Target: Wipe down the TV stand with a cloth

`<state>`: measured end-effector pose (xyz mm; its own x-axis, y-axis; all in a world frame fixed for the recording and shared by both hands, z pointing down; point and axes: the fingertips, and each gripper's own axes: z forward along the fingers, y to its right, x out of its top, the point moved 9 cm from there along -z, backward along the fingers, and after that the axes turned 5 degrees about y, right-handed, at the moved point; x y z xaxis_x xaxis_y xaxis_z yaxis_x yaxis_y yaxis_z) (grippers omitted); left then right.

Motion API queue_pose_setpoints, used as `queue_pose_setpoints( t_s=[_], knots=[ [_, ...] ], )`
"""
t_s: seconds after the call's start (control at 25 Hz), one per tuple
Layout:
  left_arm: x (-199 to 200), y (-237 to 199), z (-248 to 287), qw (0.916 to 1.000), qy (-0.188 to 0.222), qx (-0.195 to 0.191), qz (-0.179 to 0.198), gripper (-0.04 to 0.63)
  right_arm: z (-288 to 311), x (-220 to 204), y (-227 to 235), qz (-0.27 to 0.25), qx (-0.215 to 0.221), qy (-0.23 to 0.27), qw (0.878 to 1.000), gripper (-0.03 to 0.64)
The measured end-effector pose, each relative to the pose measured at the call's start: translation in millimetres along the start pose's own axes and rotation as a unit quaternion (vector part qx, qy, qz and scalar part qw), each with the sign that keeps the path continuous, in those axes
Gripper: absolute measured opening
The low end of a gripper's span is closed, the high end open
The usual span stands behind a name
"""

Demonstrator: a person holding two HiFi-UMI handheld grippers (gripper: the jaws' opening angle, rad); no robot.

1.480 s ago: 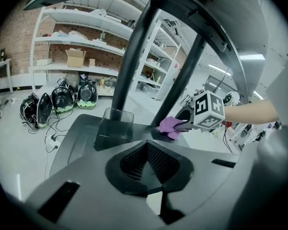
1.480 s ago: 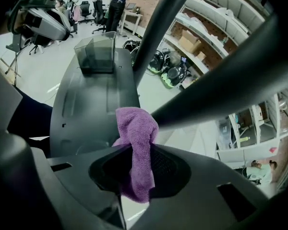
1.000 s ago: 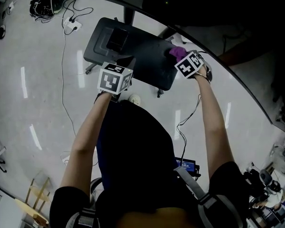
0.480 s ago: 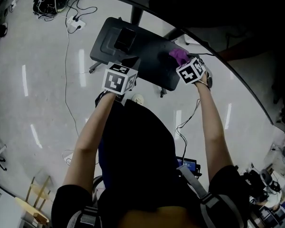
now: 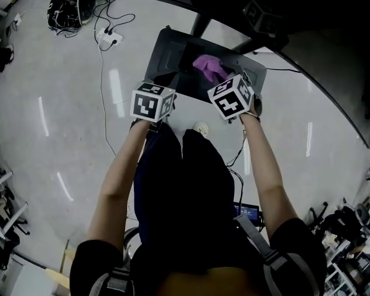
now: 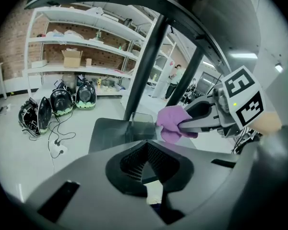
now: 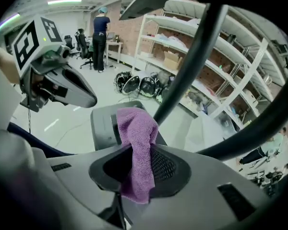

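**Cloth gripped over the stand base, both arms stretched forward**

Grey polished floor (image 5: 61, 134) fills most of the head view, with cables (image 5: 102, 73) and a power strip (image 5: 108, 38) in the upper left. The dark TV stand (image 5: 168, 53) sits at the top centre of the frame, a flat base plate on the floor. Its black poles (image 6: 146, 66) rise steeply past both gripper cameras. White shelves (image 6: 77, 42) with boxes line the brick wall behind.

Both bare forearms reach up the frame from the person's dark-clothed body, almost parallel. The left forearm (image 5: 120, 171) is at the left and the right forearm (image 5: 262, 165) at the right. Each ends in a marker cube close to the near edge of the base.

The right gripper (image 7: 137, 164) has its jaws clamped on the purple cloth (image 7: 137, 128). The cloth bunches up out of the jaws and trails down between them. In the head view it lies over the middle of the base plate, right of centre. Whether it touches the plate cannot be told.

The left gripper (image 6: 146, 159) has its jaws pressed together with nothing between them. It points at the near left part of the base, just beside the right gripper.
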<state>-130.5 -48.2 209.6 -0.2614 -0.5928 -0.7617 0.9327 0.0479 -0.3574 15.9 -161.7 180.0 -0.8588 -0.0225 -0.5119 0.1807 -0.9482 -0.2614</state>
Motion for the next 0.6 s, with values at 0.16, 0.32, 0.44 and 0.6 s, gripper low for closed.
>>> queue_pose_setpoints(
  t_s=[0.16, 0.32, 0.44, 0.6],
  knots=[
    [8.5, -42.4, -22.7, 0.9999, 0.002, -0.009, 0.010, 0.006, 0.1, 54.4, -33.6, 0.026, -0.006, 0.024, 0.999, 0.112],
    [12.3, -87.3, -42.0, 0.9998, -0.004, -0.006, 0.019, 0.006, 14.7, 102.7, -67.2, 0.051, -0.011, 0.035, 0.998, 0.112],
    [13.4, -118.5, -52.9, 0.9997, -0.007, 0.001, 0.023, 0.006, 38.2, 127.8, -87.1, 0.086, -0.013, 0.029, 0.996, 0.112],
    [9.6, -151.5, -61.0, 0.9998, -0.004, 0.017, 0.011, 0.006, 73.7, 147.5, -103.3, 0.150, -0.029, 0.020, 0.988, 0.112]
  ],
)
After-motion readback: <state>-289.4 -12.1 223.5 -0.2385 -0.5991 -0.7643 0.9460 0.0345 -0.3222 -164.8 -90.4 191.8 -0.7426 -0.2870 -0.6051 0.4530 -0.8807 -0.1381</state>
